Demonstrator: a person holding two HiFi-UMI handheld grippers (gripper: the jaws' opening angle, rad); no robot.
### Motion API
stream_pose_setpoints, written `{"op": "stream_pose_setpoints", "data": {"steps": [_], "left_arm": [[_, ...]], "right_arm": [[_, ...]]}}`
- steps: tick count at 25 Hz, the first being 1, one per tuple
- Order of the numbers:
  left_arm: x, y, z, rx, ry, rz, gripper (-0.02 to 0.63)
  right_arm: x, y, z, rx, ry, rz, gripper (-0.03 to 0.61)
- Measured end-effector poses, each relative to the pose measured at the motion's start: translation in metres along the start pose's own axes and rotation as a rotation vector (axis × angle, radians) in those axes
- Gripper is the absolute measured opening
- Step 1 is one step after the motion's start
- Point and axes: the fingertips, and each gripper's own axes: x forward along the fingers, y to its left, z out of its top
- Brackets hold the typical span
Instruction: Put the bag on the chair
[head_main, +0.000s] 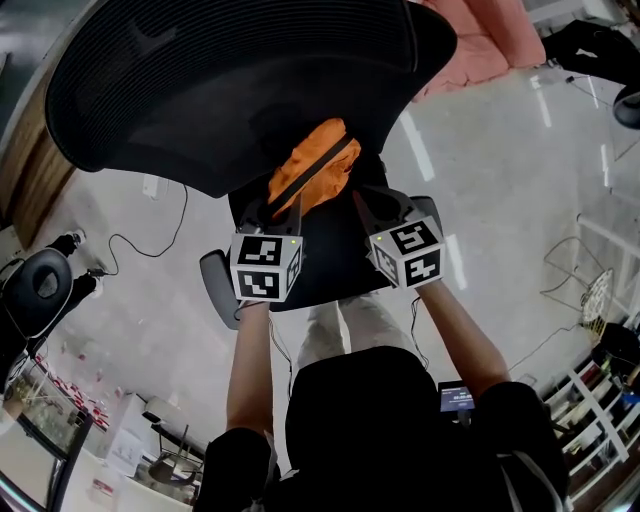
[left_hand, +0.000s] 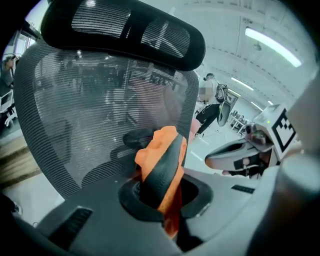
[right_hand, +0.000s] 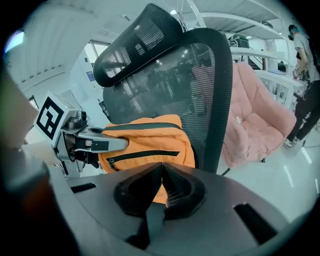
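An orange bag (head_main: 315, 165) with black straps hangs between my two grippers, just above the seat (head_main: 330, 265) of a black mesh office chair (head_main: 200, 90) and in front of its backrest. My left gripper (head_main: 285, 205) is shut on a black strap and orange fabric at the bag's left end (left_hand: 162, 150). My right gripper (head_main: 365, 200) is shut on a black strap at the bag's right end, and the strap's tail hangs below its jaws (right_hand: 150, 220). In the right gripper view the bag (right_hand: 150, 142) sits against the mesh backrest (right_hand: 200, 85), with the left gripper (right_hand: 95, 144) beside it.
A pink armchair (head_main: 480, 40) stands behind the chair on the right. A cable (head_main: 150, 240) trails over the pale floor at the left, near a black round stool (head_main: 40, 285). A person (left_hand: 207, 107) stands in the background. White racks (head_main: 600, 290) line the right side.
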Motion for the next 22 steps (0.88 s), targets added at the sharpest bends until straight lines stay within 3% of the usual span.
{"op": "stream_pose_setpoints", "data": {"steps": [22], "left_arm": [[0.02,0.069,-0.033,-0.018,0.036,0.158,0.051]], "right_arm": [[0.032,0.005,-0.021,0.018,0.053,0.042,0.002]]}}
